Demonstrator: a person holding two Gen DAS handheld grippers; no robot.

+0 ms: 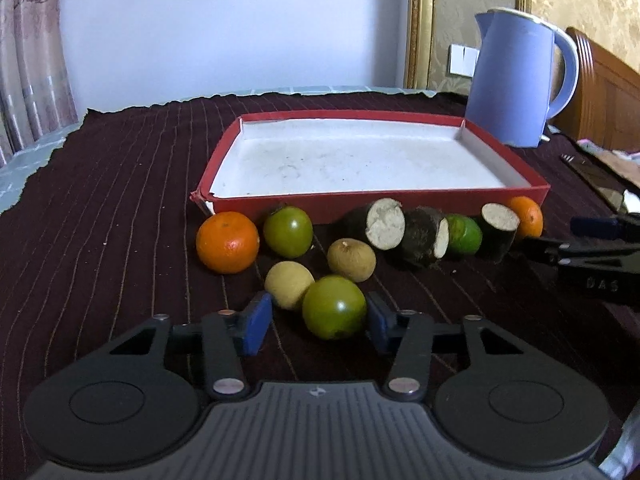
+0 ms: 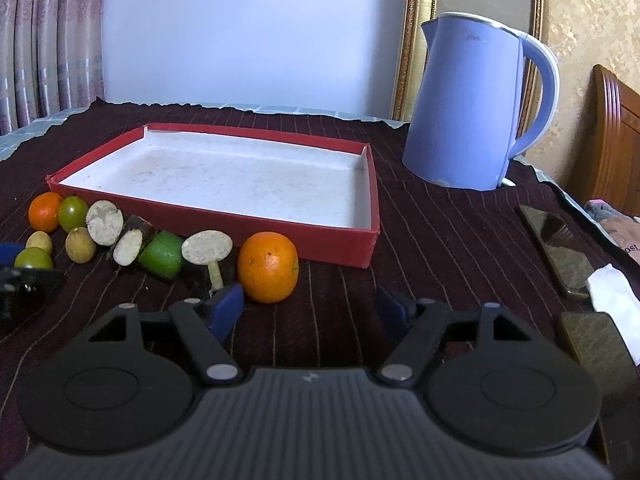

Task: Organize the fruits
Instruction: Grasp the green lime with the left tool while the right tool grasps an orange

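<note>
A red tray (image 1: 376, 202) with a white floor lies empty on the dark cloth; it also shows in the right wrist view (image 2: 224, 222). Fruits lie in a row before it: an orange (image 1: 227, 241), green fruits (image 1: 288, 231), tan longans (image 1: 351, 260), dark cut cane pieces (image 1: 384, 224), a green piece (image 1: 464, 234) and another orange (image 1: 527, 217). My left gripper (image 1: 318, 316) is open, its jaws on either side of a green fruit (image 1: 334, 312) on the cloth. My right gripper (image 2: 310, 306) is open and empty, just right of an orange (image 2: 268, 267).
A blue kettle (image 2: 476, 104) stands at the back right. Phones (image 2: 558, 248) and a white tissue (image 2: 616, 292) lie at the right. The cloth's far edge shows the table beneath. The right gripper's fingers (image 1: 592, 252) show at the left view's right edge.
</note>
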